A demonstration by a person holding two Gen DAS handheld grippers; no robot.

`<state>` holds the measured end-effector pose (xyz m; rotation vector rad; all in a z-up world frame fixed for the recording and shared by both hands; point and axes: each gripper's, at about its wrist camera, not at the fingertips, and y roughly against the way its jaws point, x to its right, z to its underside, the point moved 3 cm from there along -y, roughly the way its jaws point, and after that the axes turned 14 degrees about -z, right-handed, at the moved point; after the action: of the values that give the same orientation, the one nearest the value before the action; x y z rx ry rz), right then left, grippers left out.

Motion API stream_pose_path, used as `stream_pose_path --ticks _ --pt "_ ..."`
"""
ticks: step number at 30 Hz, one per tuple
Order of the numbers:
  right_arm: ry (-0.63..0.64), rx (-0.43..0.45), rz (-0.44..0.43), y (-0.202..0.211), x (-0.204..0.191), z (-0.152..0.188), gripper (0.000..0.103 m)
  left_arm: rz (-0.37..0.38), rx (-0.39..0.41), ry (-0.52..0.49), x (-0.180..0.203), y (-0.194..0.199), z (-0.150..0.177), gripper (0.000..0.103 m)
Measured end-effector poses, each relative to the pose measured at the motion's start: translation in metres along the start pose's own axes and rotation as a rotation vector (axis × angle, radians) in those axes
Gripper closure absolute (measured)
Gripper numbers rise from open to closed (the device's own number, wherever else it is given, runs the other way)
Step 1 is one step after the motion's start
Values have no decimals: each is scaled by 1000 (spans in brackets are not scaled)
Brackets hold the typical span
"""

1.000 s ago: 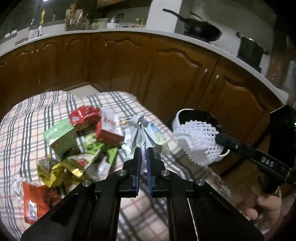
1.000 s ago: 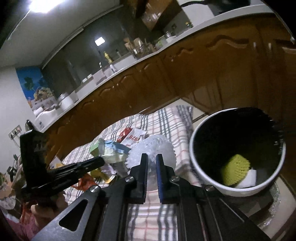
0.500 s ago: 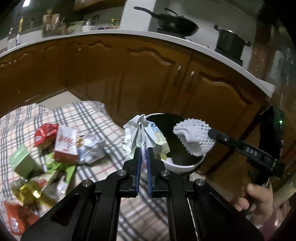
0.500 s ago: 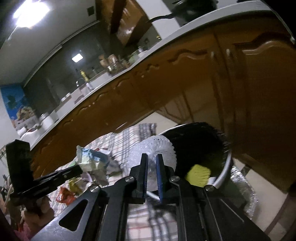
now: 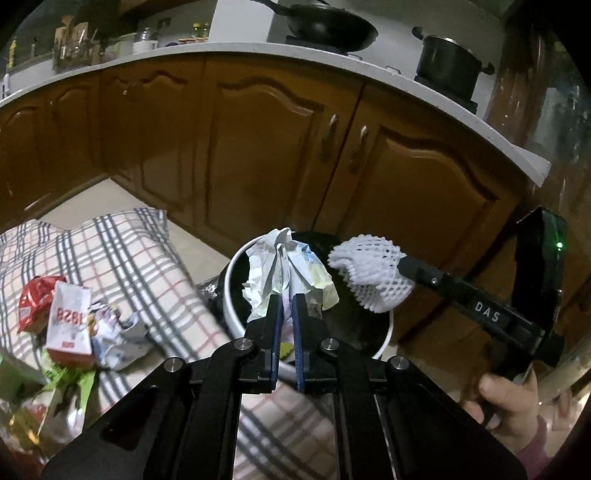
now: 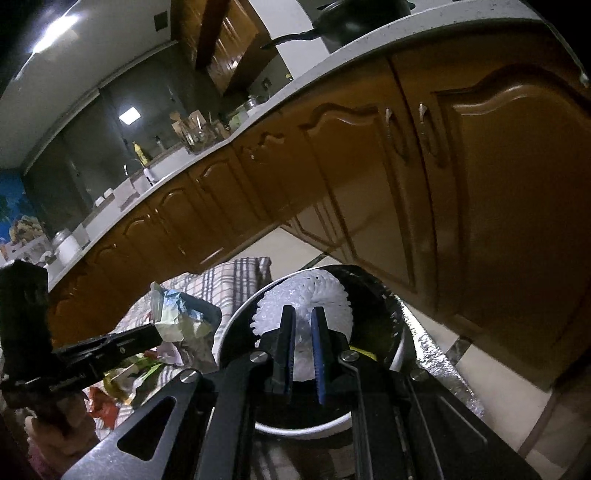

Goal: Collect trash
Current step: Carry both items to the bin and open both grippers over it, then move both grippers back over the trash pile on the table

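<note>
Two sets of tongs over the bin right now. Left tongs (image 5: 287, 301) clamped tight on a crumpled wrapper (image 5: 286, 271), whitish with bits of pale yellow and blue, sticking up from the tips like a little bouquet. Hanging over the near-left part of the white-rimmed bin (image 5: 231, 295), which sits around 12 o'clock from the tongs in the left wrist view. Right tongs (image 6: 303, 314) pinched shut on a white foam fruit net (image 6: 303, 295), held above the bin's black-lined mouth (image 6: 384, 317). Same net at about 2 o'clock in the left view (image 5: 371, 277), poking out of the other black tool, with a hand (image 5: 513, 410) gripping the handle down at 4 o'clock. Something yellow-green down inside the bin (image 6: 364, 352), too hidden to name.

Rest of the trash still on the checked cloth (image 5: 122, 258) at roughly 9 o'clock in the left view: a white and red carton (image 5: 68, 328), a red packet (image 5: 35, 299) just behind it, a crumpled white wrapper (image 5: 114, 336) touching the carton's right side, some green packaging (image 5: 70, 384) below. Blurry down there, so no finer detail.

Brown wooden cabinets (image 5: 266, 147) behind the bin, worktop (image 5: 369, 70) above with a black wok (image 5: 328, 24) and a black pot (image 5: 448, 62). Crinkly foil (image 6: 439, 354) on the floor right beside the bin at 3 o'clock in the right view.
</note>
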<state>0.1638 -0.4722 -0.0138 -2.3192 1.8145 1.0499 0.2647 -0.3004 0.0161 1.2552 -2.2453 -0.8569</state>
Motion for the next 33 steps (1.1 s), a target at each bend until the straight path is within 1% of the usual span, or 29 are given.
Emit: stream_pose_path --ticks 3,11,13,14,16,17,18,19,20,21,22,23,25,26,27,28,29,30,33 --pt "-1 -11 9 -4 4 -2 94 8 -19 2 5 -11 -3 98" --pt "-23 -41 35 -14 21 1 94 -7 -71 -22 16 -42 0 97" --pt "-31 -48 37 -17 25 2 92 2 -85 -22 18 -47 2 96" --pt "-33 -53 38 -19 25 1 90 2 -92 -21 18 -50 3 96" --pt "-42 -61 38 -22 28 1 88 3 -99 -23 19 -53 5 94" --pt "-50 -63 35 -23 29 1 82 1 -101 -24 19 -54 6 91" --pt "-57 -62 34 -24 31 2 74 -3 -102 -25 20 -54 7 85" --pt "-63 -60 32 -24 32 2 70 -5 -101 -24 19 -54 8 81" --pt "-68 -56 30 -23 33 2 63 -4 -96 -19 19 -52 9 74" --pt "-74 -49 26 -22 33 3 59 -3 -92 -15 18 -51 9 72" --pt "-78 -43 21 -20 33 3 55 -4 -86 -7 16 -48 11 72" --pt "-81 -35 18 -19 32 3 52 -2 -82 0 14 -46 12 72" --pt "-81 -24 14 -16 29 5 51 0 -74 17 10 -40 14 72" --pt "-83 -19 11 -15 28 6 49 0 -64 28 6 -35 17 72" --pt "-85 -13 4 -14 25 7 43 -3 -56 33 3 -31 18 71" --pt "-88 -3 -5 -12 21 8 40 -14 -41 40 -2 -24 22 70" --pt "-89 4 -12 -11 19 9 32 -23 -30 47 -5 -19 24 66" --pt "-88 11 -20 -11 15 11 27 -28 -22 54 -8 -15 26 65" --pt "-78 27 -45 -10 0 16 24 -51 10 83 -24 3 36 64"
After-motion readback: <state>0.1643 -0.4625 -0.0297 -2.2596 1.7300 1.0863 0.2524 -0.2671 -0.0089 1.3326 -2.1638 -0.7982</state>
